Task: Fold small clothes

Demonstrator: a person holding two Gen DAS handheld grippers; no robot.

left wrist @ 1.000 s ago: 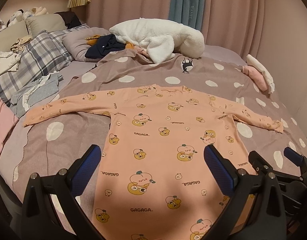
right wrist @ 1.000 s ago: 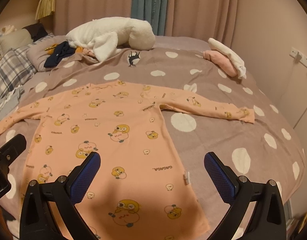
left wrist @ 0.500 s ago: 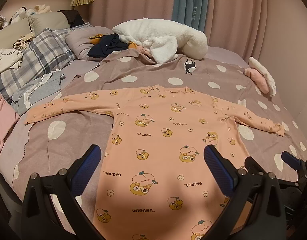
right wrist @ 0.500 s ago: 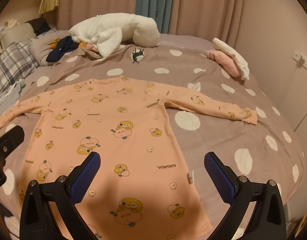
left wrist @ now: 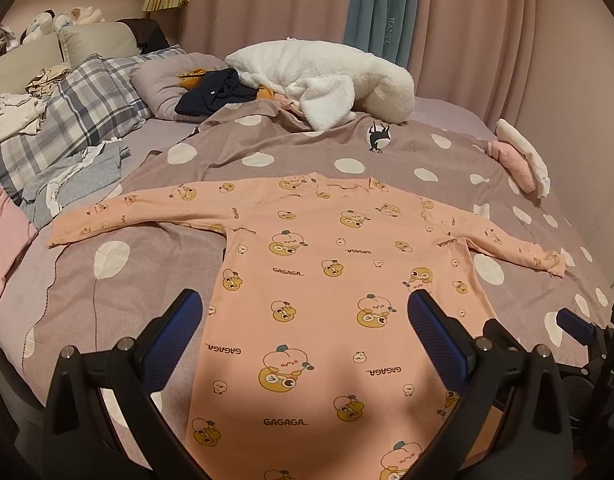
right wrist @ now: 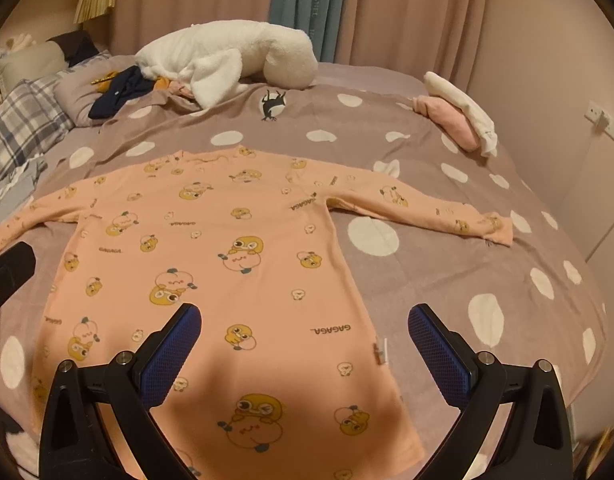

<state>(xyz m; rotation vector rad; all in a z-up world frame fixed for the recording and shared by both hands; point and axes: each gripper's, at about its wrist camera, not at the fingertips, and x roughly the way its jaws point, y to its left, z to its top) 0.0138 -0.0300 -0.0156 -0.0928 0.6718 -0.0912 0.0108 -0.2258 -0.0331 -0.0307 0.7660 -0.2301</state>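
Item: peach nightshirt (left wrist: 327, 280), spread flat on the spotted bedspread (left wrist: 387, 152), sleeves out to both sides. I hold my left gripper (left wrist: 303, 332) and right gripper (right wrist: 303, 340) above its lower half, both spread wide, empty, apart from the cloth.

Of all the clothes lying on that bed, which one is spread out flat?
The peach long-sleeved top with duck prints, sleeves stretched wide on the dotted bedspread. The navy garment and grey garment lie crumpled.
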